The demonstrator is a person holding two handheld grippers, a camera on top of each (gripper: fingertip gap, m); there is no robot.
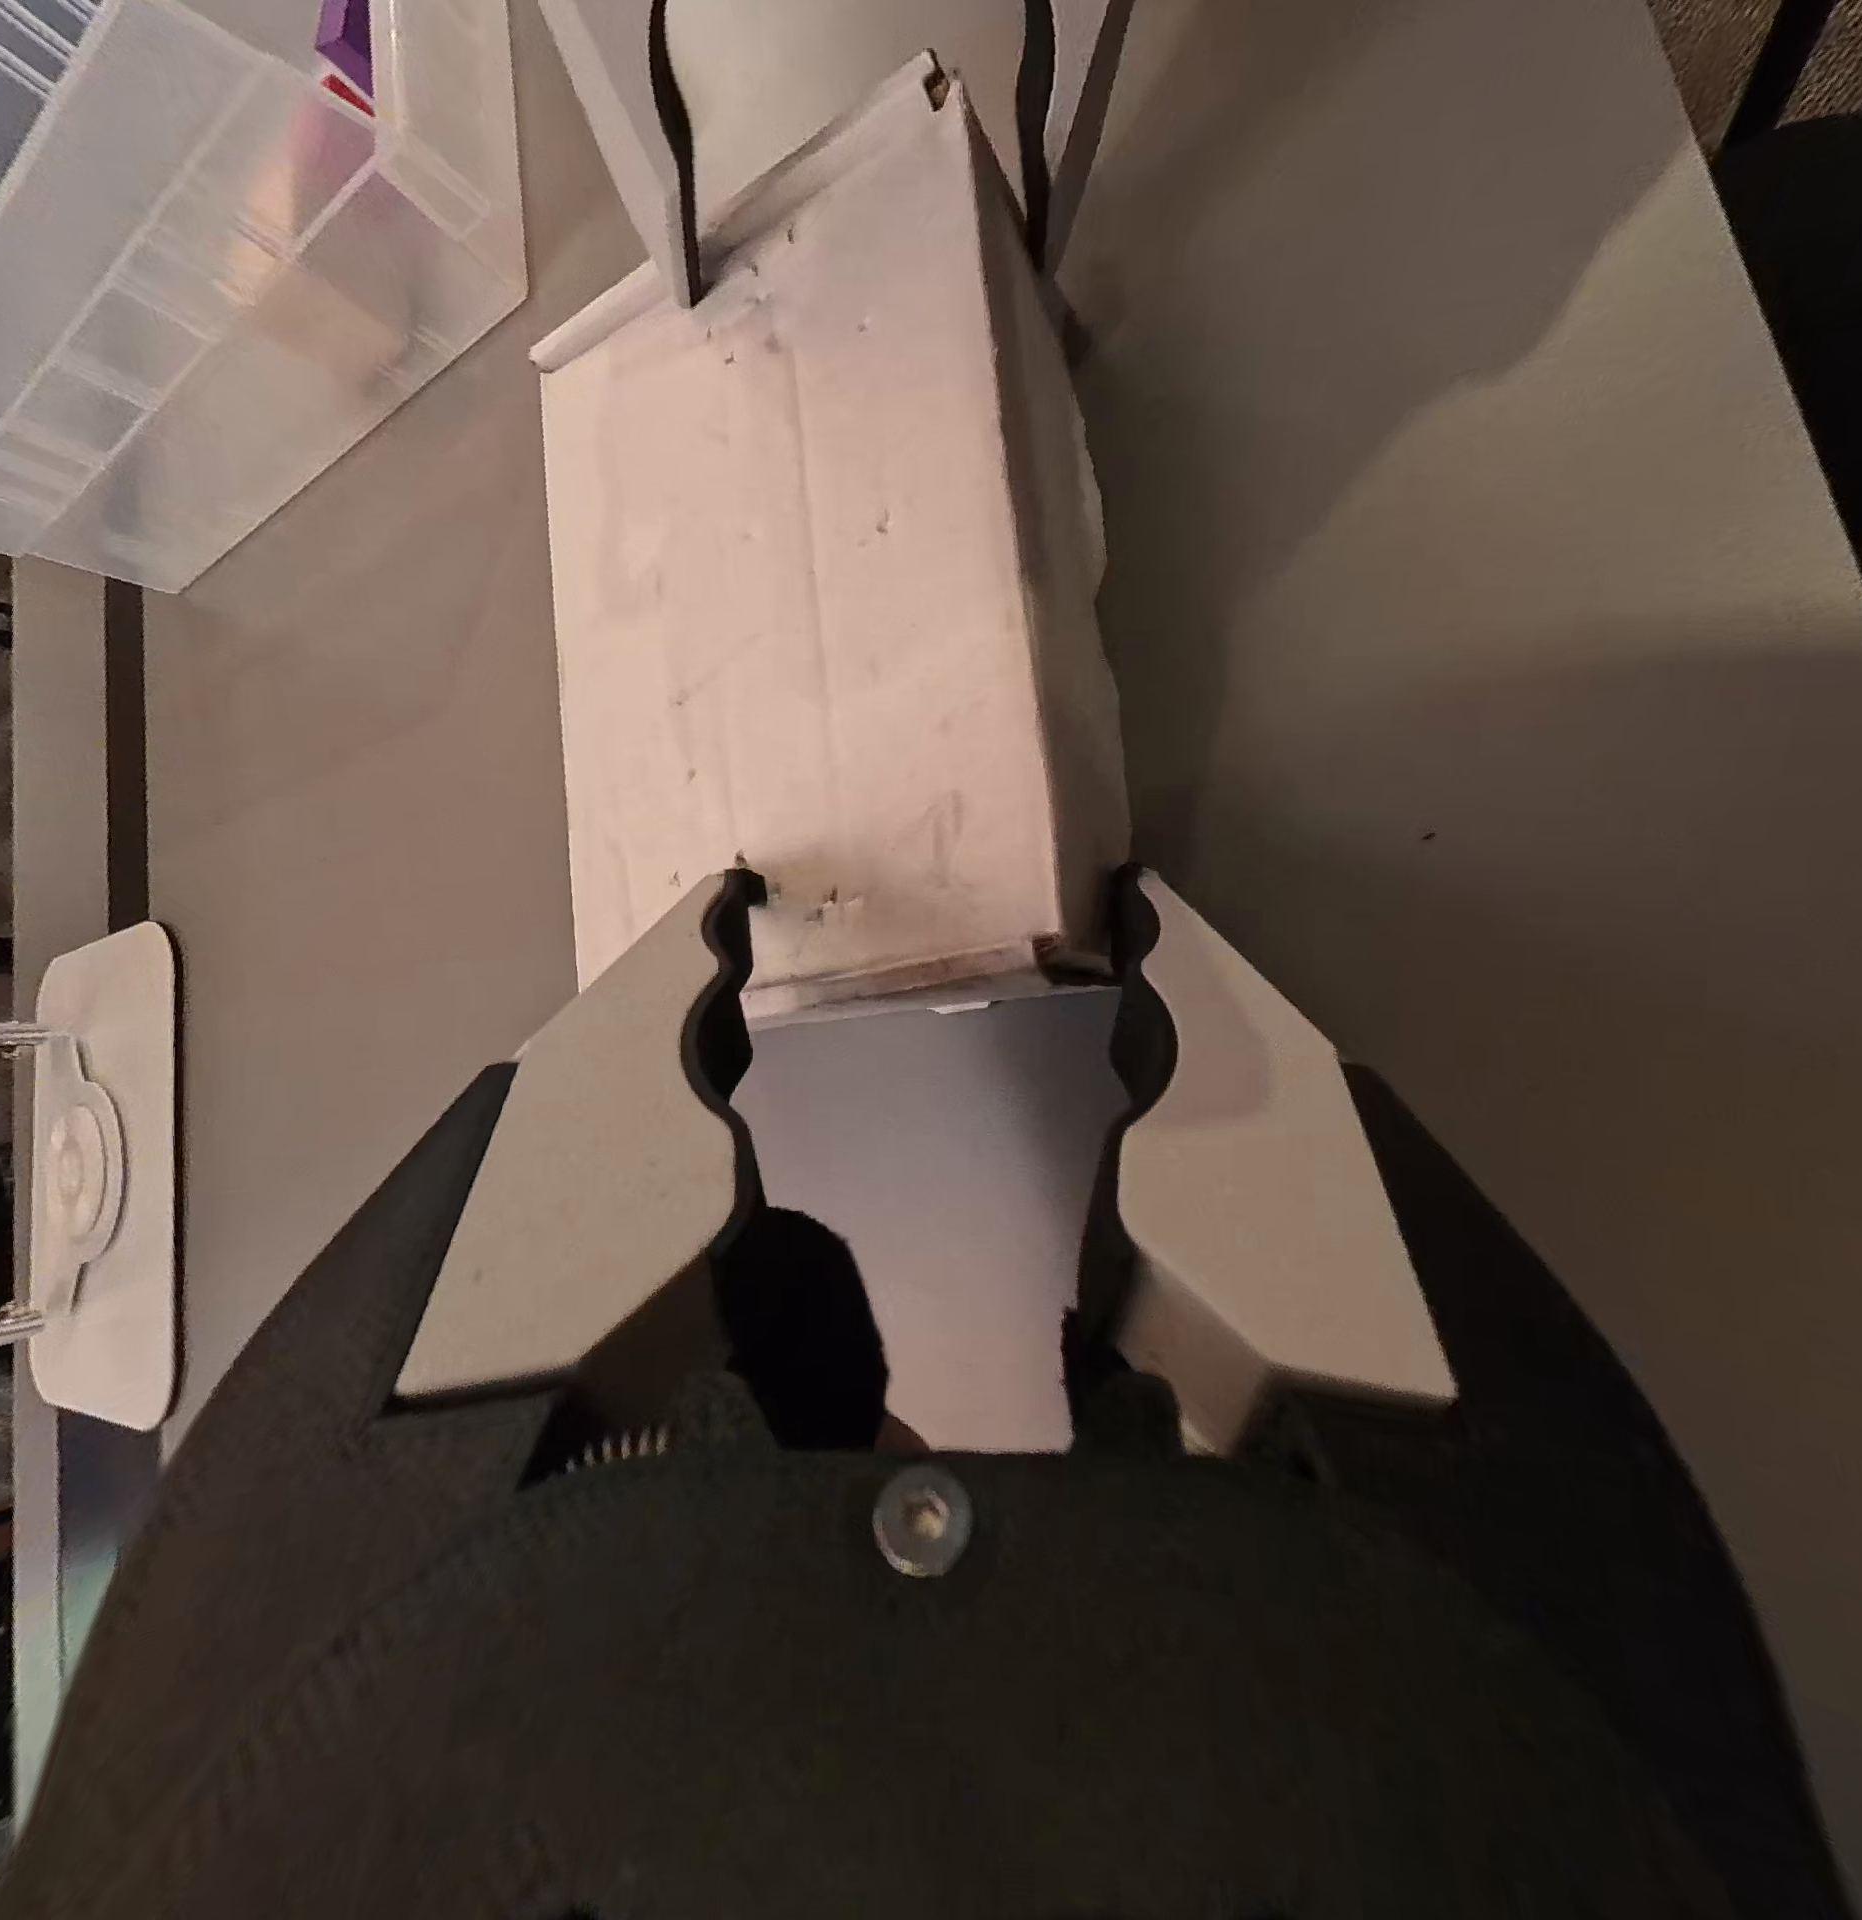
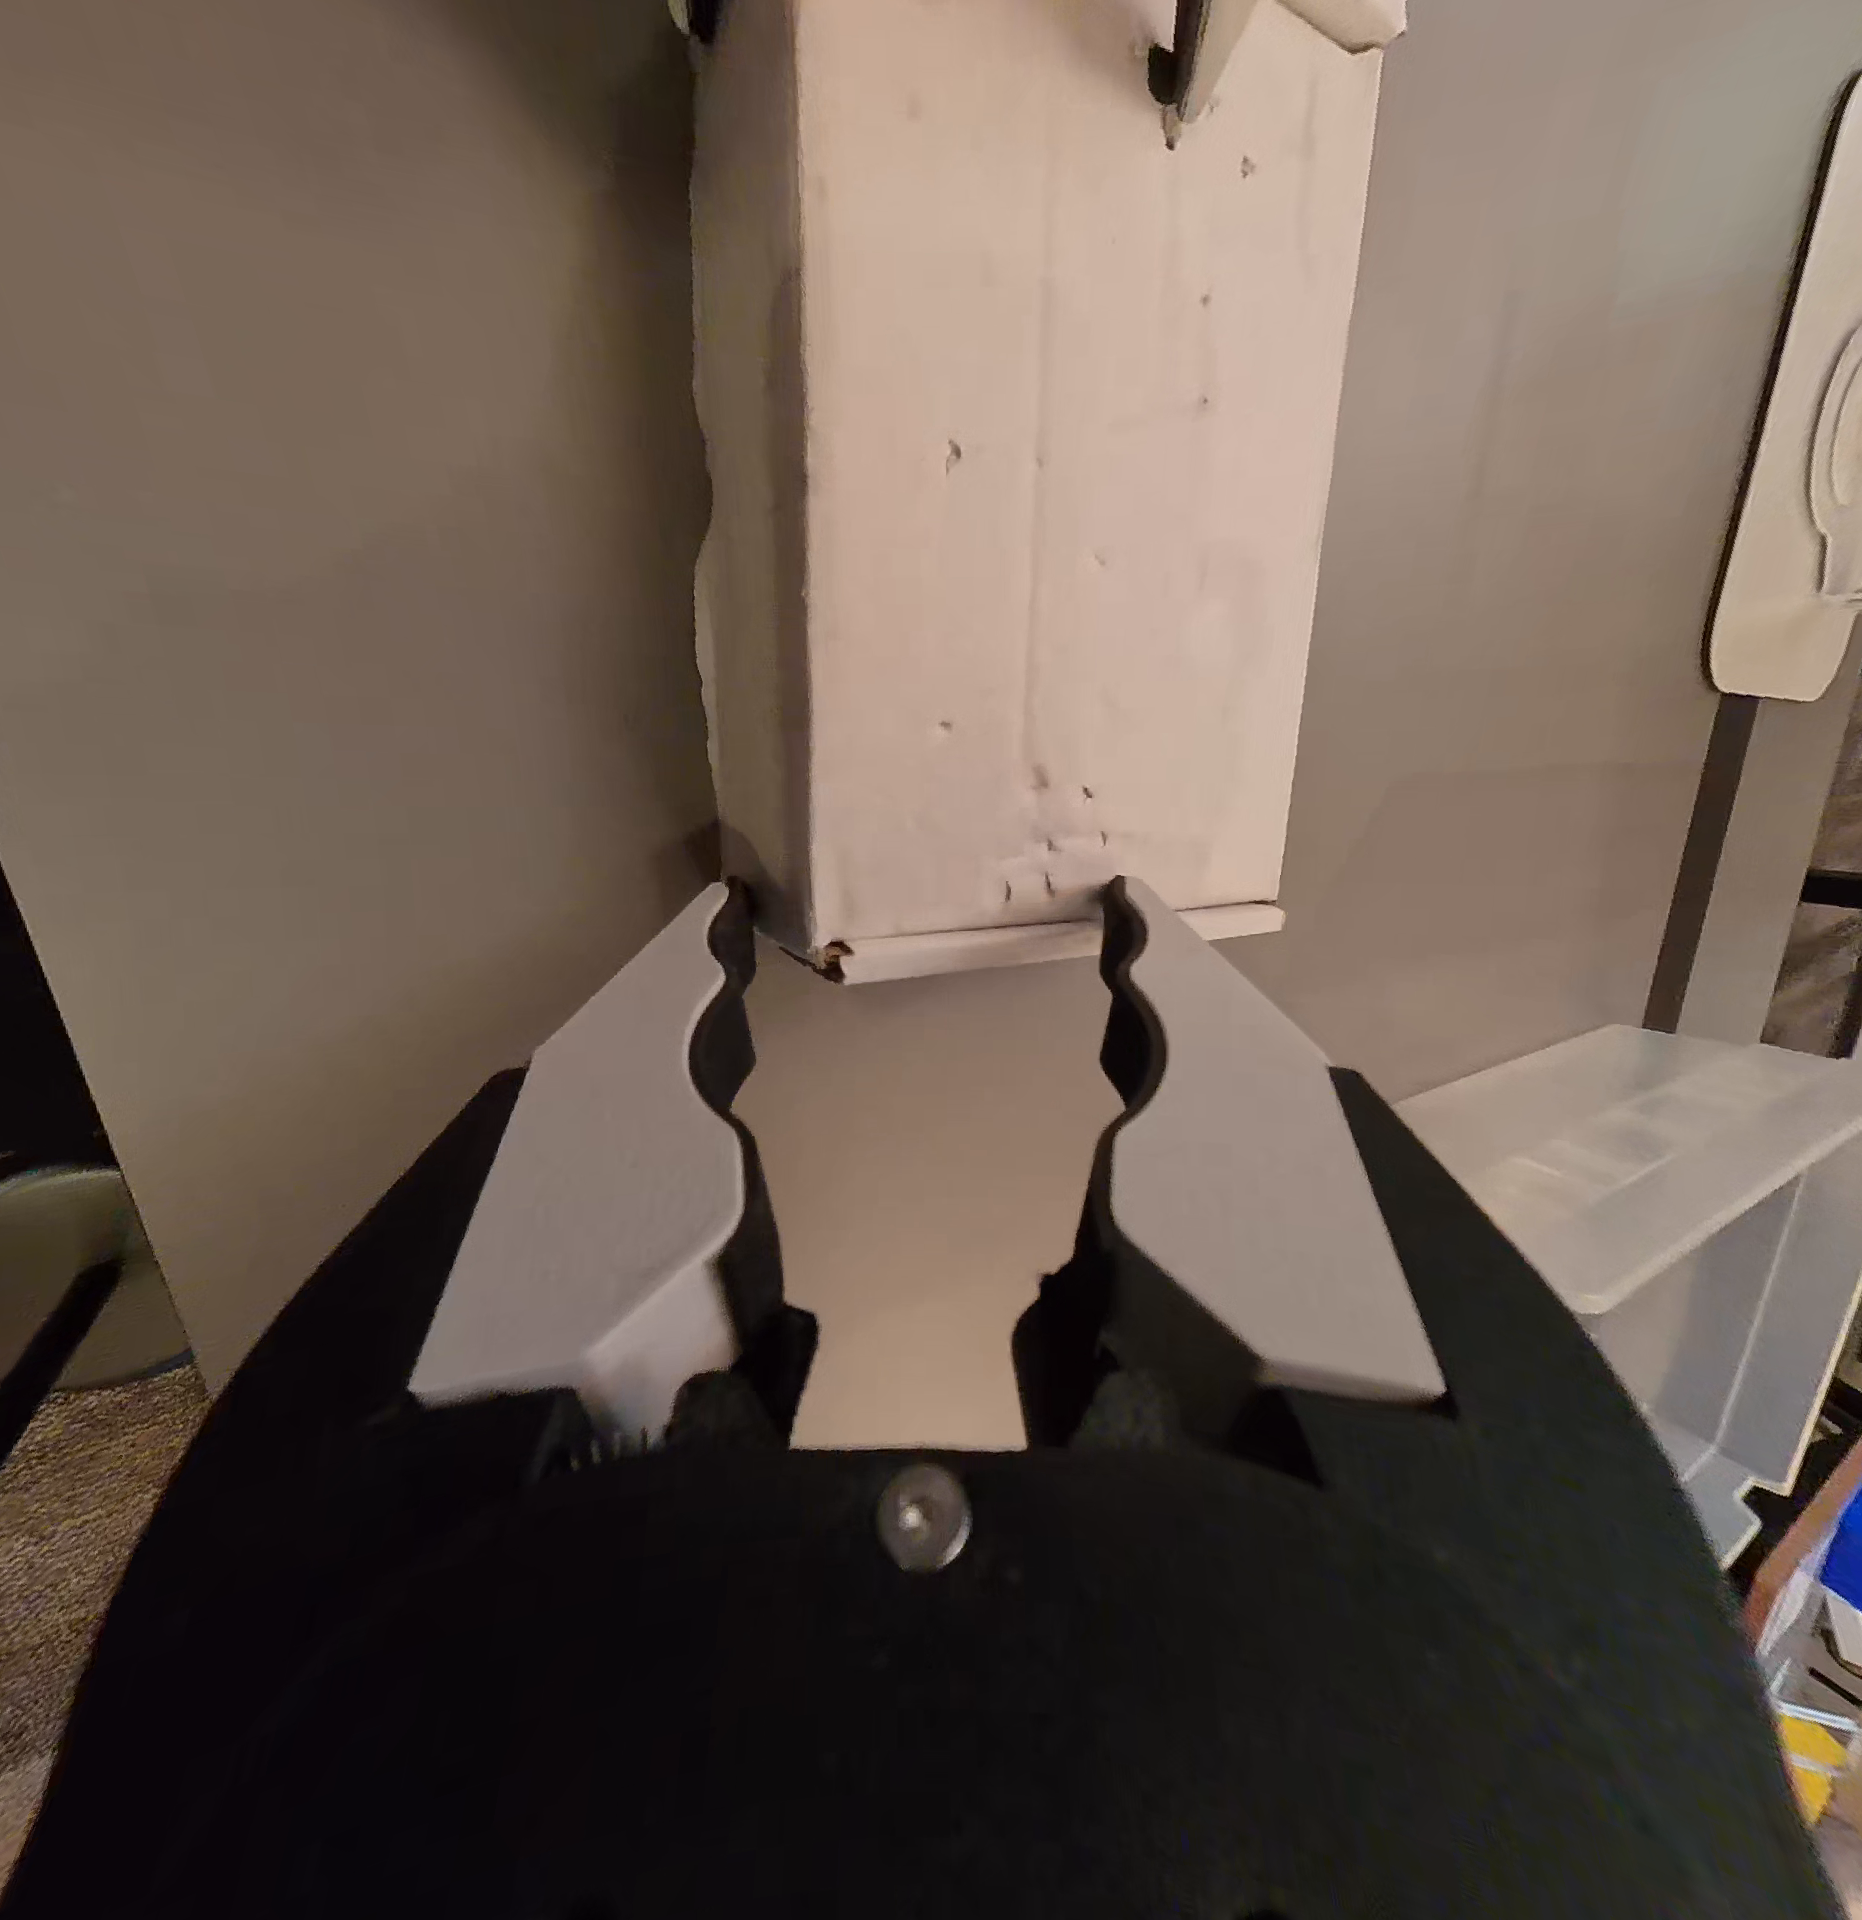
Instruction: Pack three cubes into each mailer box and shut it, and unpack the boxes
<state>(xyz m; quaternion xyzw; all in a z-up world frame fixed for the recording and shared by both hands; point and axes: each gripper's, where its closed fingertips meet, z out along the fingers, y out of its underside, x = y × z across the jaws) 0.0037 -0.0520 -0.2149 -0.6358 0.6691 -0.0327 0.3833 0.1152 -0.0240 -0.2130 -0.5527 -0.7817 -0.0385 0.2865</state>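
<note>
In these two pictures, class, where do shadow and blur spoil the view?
Left wrist view: dim warm light, a broad shadow across the table right of the mailer box. Right wrist view: clear bin and far right edge smeared and soft.

Lighting: dim, warm. Soft shadows across table (image 1: 1426,520); mailer box (image 1: 802,623) brightest. Wide-angle bending at edges; right wrist view slightly blurred near its borders.

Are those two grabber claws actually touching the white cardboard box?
Touching. In the left wrist view, the left gripper has its fingertips against the box end; the right wrist view shows the right gripper likewise.
</note>
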